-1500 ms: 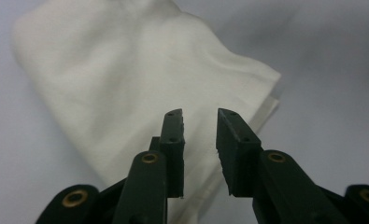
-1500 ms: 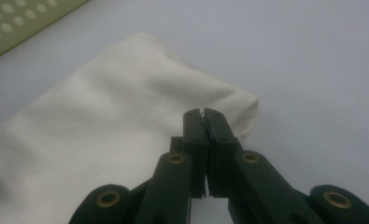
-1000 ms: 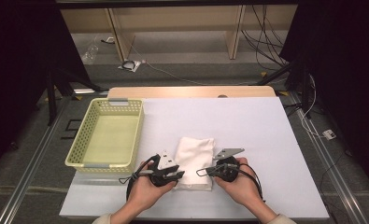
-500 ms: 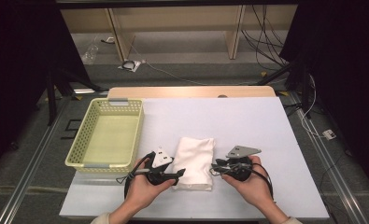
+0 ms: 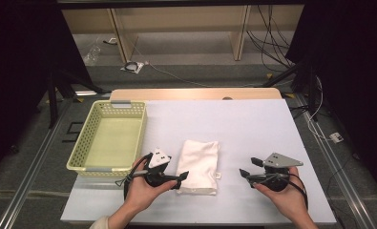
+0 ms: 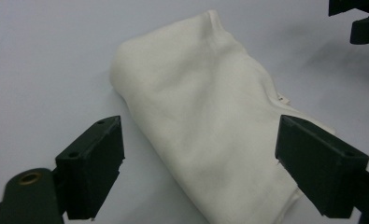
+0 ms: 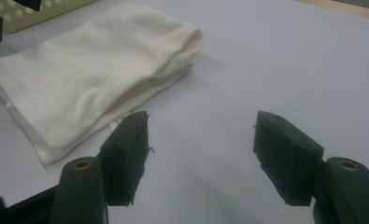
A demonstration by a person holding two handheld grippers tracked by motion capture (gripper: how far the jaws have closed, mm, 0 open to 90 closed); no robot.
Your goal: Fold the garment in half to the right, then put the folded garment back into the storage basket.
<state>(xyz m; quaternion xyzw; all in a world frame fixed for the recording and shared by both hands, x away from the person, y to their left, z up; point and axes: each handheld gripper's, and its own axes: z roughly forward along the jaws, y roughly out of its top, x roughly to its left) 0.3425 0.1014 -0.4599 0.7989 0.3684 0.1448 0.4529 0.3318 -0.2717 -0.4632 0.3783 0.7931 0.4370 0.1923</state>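
Note:
A folded white cloth (image 5: 199, 165) lies flat on the white table top, near its front edge. My left gripper (image 5: 180, 180) sits at the cloth's near left corner. Its jaws have just been opening, and in the left gripper view they stand wide to either side of the cloth (image 6: 205, 121) without pressing it. My right gripper (image 5: 249, 167) hovers to the right of the cloth, clear of it. Its jaws have just been opening too, and in the right gripper view the right gripper (image 7: 202, 122) has only bare table between its jaws, with the cloth (image 7: 93, 79) off to the left.
A pale green perforated basket (image 5: 81, 143) stands at the table's left, beside the left hand. The table (image 5: 253, 124) spreads out white behind and right of the cloth. Cables and shelf legs lie on the floor beyond the far edge.
Both grippers have opened and let go of the cloth's near edge. The right hand has moved away to the right of the cloth. The left hand has stayed at the cloth's corner.

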